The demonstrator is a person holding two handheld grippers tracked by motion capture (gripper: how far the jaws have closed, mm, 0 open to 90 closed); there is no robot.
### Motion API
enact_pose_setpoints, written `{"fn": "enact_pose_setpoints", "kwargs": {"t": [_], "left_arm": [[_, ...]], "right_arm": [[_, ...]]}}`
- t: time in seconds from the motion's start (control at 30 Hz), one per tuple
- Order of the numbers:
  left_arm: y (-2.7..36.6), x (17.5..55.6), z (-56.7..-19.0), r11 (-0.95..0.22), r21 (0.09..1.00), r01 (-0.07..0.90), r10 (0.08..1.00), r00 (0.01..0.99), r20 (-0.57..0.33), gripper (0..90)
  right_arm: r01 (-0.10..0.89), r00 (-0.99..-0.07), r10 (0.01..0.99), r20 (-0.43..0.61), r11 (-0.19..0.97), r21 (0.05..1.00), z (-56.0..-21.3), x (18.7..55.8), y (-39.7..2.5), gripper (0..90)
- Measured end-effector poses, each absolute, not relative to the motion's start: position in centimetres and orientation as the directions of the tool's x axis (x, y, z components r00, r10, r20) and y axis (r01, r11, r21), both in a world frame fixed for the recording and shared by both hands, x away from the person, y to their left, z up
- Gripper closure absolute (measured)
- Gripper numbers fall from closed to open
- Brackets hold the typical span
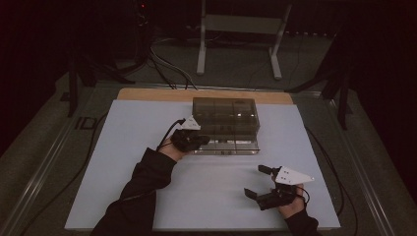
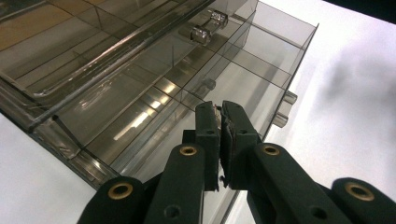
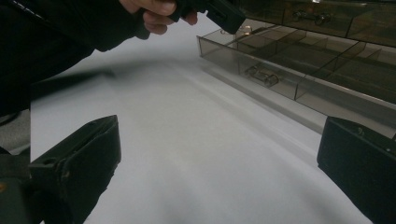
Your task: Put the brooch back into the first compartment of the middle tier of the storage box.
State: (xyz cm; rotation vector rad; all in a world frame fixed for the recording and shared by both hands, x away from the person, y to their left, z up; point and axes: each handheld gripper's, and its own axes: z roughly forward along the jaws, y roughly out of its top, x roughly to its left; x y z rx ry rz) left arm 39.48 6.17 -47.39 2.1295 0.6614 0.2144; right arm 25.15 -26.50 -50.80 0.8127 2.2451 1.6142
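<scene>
A smoky clear plastic drawer box [image 1: 226, 115] stands at the back middle of the white board [image 1: 147, 147]. Its bottom drawer [image 1: 231, 146] is pulled out a little, and dividers and a clear handle [image 3: 261, 74] show in it. My left gripper [image 1: 204, 140] is at the drawer's front left corner. In the left gripper view its jaws [image 2: 219, 112] are shut over the drawer [image 2: 252, 60]; I cannot tell whether a thin clear wall is pinched. My right gripper [image 1: 254, 180] hovers open over the bare board at the front right, its jaws [image 3: 217, 154] wide apart and pointing toward the box [image 3: 327, 28].
The board lies on a wooden table top [image 1: 147, 93]. Black cables [image 1: 167, 66] run over the floor behind it, and a metal stand [image 1: 201, 49] is at the back. A dark sleeve [image 1: 142, 182] crosses the board's front left.
</scene>
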Motion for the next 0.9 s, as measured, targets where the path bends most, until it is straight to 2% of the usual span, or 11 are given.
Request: {"fn": "enact_pose_setpoints", "kwargs": {"t": [0.43,0.73,0.9], "left_arm": [[5.89,39.86,-48.27,-0.497,0.773,0.394,0.538,0.839,-0.082,87.2],[5.5,39.88,-47.91,-0.522,0.767,0.373,0.553,0.833,-0.029,87.1],[5.63,39.8,-47.3,-0.502,0.781,0.372,0.557,0.829,-0.036,87.1]], "right_arm": [[0.293,-0.81,0.574,0.119,0.221,0.93,-50.8,25.15,-26.54,0.0],[0.289,-0.811,0.573,0.114,0.223,0.931,-50.77,25.11,-26.57,0.0],[0.29,-0.811,0.573,0.115,0.224,0.93,-50.78,25.11,-26.55,0.0]]}}
